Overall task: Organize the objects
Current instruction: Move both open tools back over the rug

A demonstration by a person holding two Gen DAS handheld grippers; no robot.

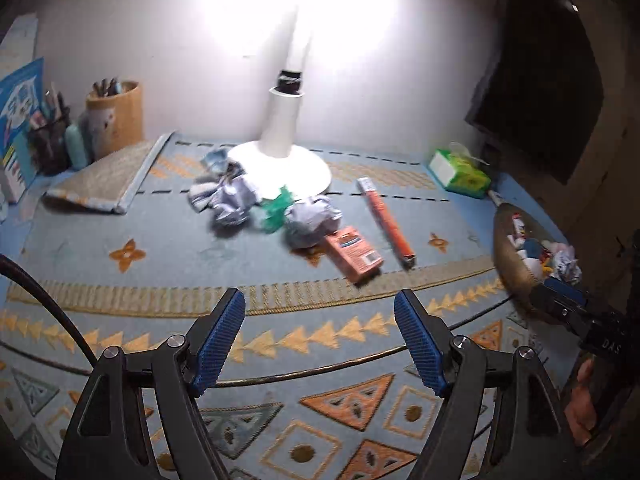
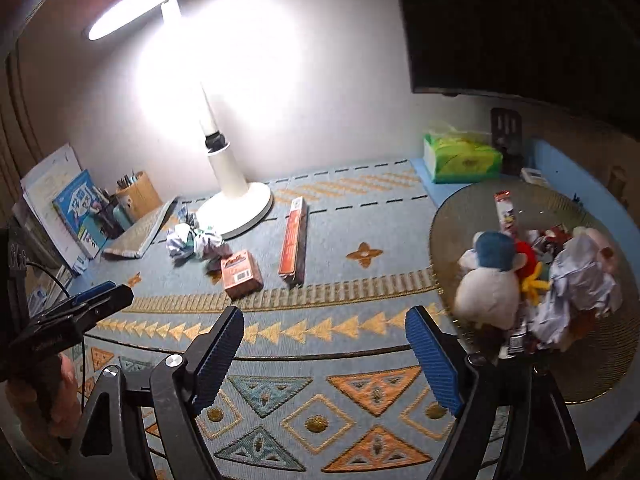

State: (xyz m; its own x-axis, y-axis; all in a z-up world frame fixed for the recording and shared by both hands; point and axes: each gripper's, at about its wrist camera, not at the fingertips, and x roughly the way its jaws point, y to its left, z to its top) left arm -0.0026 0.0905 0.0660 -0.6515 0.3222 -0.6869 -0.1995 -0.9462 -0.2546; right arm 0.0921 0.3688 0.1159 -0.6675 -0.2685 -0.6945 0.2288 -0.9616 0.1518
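Both grippers hover empty above the patterned tablecloth (image 2: 320,320): the left gripper (image 1: 320,340) stands with its blue pads wide apart, and the right gripper (image 2: 324,356) likewise gapes with nothing between its jaws. Loose clutter still waits near the white desk lamp (image 2: 236,200): crumpled paper balls (image 1: 312,224), an orange box (image 1: 354,254) and a long orange-red carton (image 1: 386,220), all well ahead of the left gripper. On the right, a round woven basket (image 2: 600,368) already holds a plush penguin (image 2: 488,280) and crumpled paper (presumably the collecting spot), lying just beside the right gripper. Judging by this, the orange box is a likely next pick.
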